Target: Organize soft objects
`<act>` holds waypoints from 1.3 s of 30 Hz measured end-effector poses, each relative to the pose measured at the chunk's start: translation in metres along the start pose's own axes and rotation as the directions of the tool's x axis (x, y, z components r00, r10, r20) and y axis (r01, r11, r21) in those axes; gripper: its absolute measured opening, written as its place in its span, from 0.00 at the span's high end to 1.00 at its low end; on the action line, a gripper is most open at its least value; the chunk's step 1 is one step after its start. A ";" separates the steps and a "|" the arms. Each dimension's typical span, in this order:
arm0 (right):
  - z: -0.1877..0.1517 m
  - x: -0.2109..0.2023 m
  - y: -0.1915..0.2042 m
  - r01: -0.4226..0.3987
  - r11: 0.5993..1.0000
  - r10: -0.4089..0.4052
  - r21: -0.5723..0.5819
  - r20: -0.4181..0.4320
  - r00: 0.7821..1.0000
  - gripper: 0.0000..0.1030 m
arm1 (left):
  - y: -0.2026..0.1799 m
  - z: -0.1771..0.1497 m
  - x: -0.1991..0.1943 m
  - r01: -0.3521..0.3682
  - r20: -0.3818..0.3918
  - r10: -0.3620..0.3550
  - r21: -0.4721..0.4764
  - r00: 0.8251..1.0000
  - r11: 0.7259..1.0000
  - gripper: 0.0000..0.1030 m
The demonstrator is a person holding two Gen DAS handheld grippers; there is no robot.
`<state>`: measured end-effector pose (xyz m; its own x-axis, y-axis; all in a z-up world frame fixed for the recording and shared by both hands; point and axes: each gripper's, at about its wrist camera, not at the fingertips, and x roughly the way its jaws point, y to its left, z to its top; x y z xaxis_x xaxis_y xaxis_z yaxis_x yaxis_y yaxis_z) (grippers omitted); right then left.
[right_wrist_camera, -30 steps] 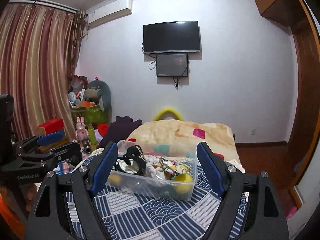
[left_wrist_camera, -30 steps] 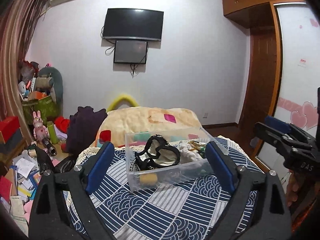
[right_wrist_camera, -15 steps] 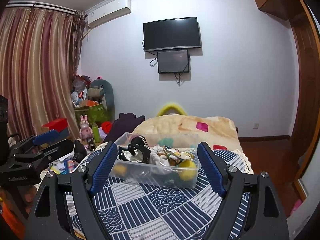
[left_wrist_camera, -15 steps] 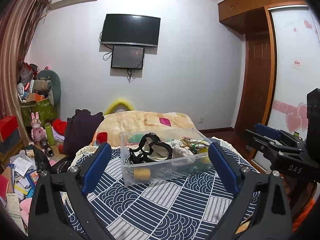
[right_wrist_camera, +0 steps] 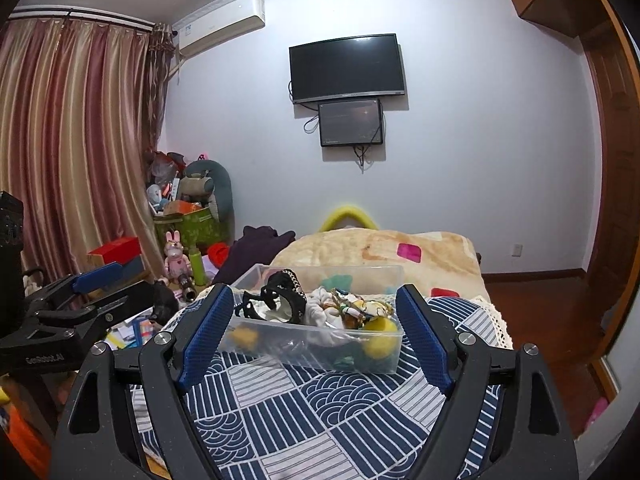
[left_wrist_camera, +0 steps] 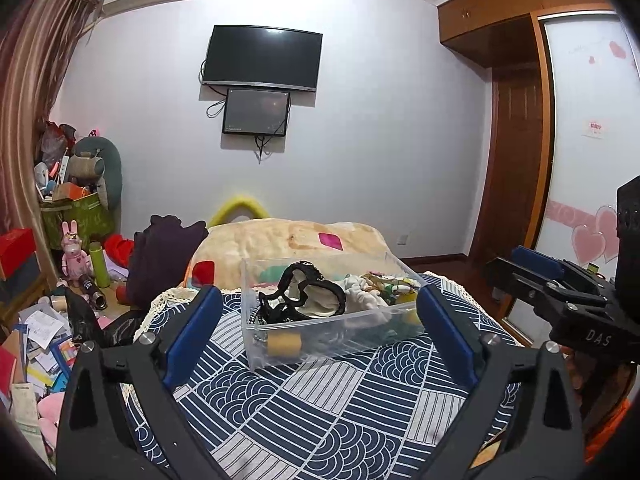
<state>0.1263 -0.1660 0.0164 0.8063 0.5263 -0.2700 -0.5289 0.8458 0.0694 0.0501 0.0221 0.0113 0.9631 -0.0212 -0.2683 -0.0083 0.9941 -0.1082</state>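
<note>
Since a second ago we have drawn both grippers back from the clear bin (left_wrist_camera: 332, 312). It sits on the patterned table (left_wrist_camera: 320, 408), already full of soft items (nothing loose outside). Left gripper (left_wrist_camera: 320, 336) and right gripper (right_wrist_camera: 316, 336) are spread, empty; the task looks nearly finished.

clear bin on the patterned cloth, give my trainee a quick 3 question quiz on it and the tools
1. True or false: the left tool is shut on the black lacy item.
2. Multiple choice: the yellow ball sits at which end of the clear bin, seen from the right wrist? A) right end B) left end C) outside it
3. Fill in: the bin rests on a navy and white ____.

Key: 1 false, both tools are open and empty, the right tool too; 2 A; 3 patterned cloth.
</note>
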 end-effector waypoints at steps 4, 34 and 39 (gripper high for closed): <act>0.000 -0.002 0.001 -0.002 1.000 0.002 -0.002 0.003 1.000 0.21 | 0.000 0.000 -0.001 0.004 0.000 -0.004 0.000 1.000 1.000 0.04; 0.002 -0.006 0.005 0.034 0.999 -0.034 -0.011 0.024 0.999 0.00 | -0.001 -0.003 0.000 0.011 -0.006 -0.011 0.010 1.000 1.000 0.00; 0.001 -0.005 0.004 0.032 0.999 -0.032 -0.012 0.019 0.999 0.00 | -0.003 -0.004 0.000 0.017 -0.013 -0.017 0.012 1.000 1.000 0.00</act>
<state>0.1201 -0.1649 0.0191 0.8277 0.5004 -0.2540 -0.5058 0.8613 0.0487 0.0495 0.0187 0.0078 0.9595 -0.0398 -0.2788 0.0119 0.9948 -0.1011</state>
